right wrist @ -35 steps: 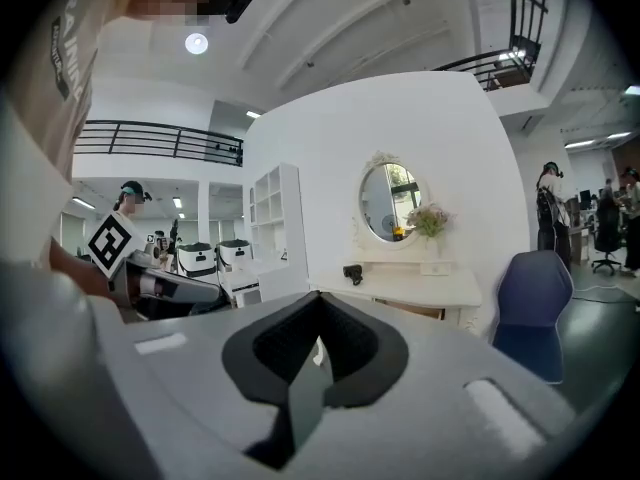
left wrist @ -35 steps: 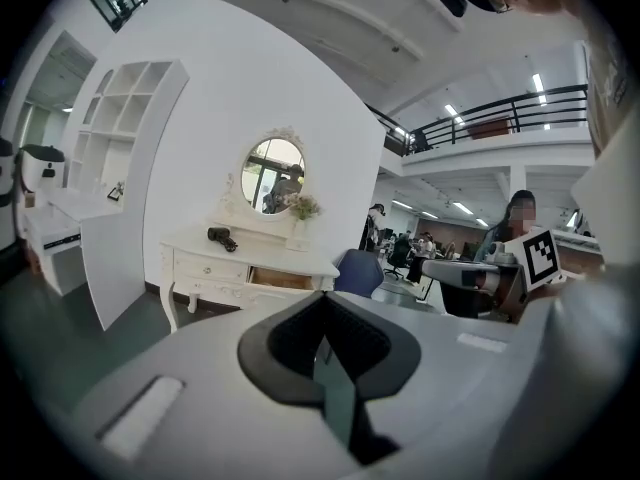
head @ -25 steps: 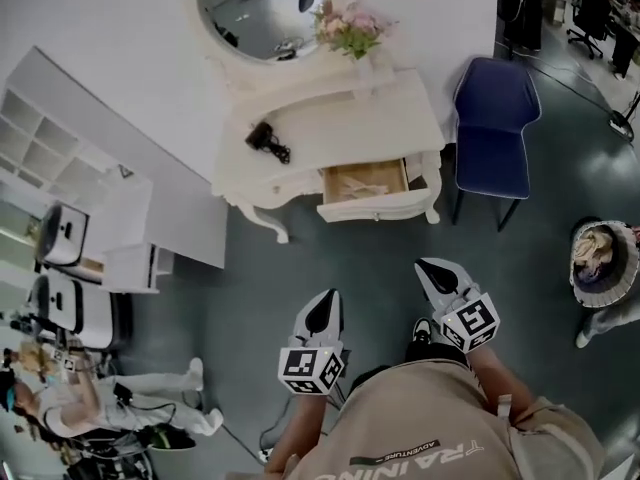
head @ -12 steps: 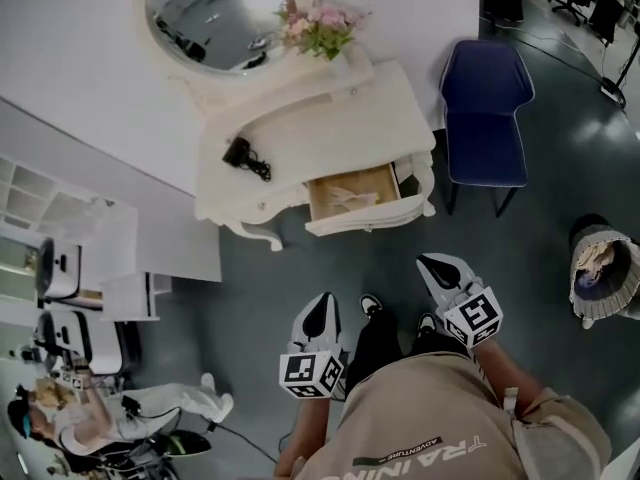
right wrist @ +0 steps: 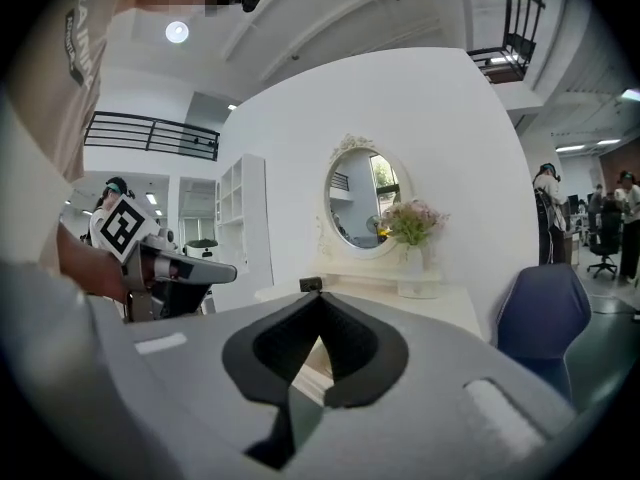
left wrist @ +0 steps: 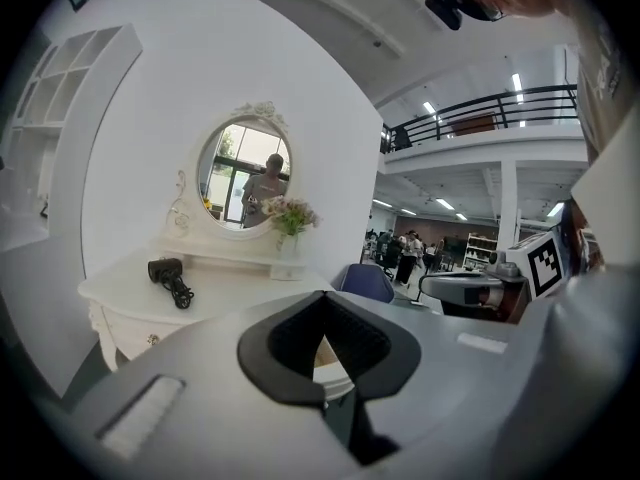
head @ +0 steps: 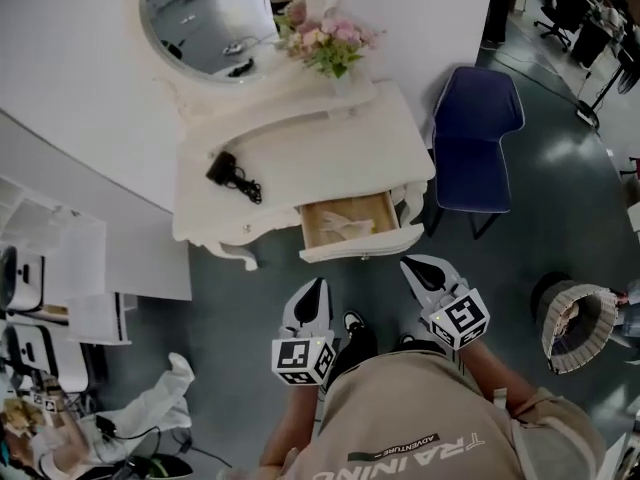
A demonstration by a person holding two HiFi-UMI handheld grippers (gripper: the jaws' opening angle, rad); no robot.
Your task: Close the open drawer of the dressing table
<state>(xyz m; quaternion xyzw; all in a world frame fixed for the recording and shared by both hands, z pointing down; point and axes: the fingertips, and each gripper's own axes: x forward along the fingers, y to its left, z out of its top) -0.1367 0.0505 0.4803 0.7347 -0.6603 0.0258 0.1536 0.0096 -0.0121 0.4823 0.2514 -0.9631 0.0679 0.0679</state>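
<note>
The white dressing table point(head: 300, 153) stands against the wall, and its right-hand drawer point(head: 349, 221) is pulled open, showing a wooden inside with some light things in it. Both grippers hang over the grey floor in front of the drawer, apart from it. My left gripper point(head: 311, 290) is shut and empty, just below and left of the drawer's front panel point(head: 358, 251). My right gripper point(head: 413, 266) is shut and empty too, close to the panel's right end. In the left gripper view the table top point(left wrist: 230, 293) lies ahead, and in the right gripper view the dressing table point(right wrist: 450, 308) is likewise in front.
A black hair dryer point(head: 228, 174) lies on the table top; a round mirror point(head: 205, 18) and a vase of flowers point(head: 326, 40) stand at the back. A blue chair point(head: 475, 138) is right of the table, a basket point(head: 572, 325) far right, white shelves point(head: 60, 258) left.
The person has stepped closer to the table. The drawer now lies just ahead of both grippers, which stay shut. The drawer stays open.
</note>
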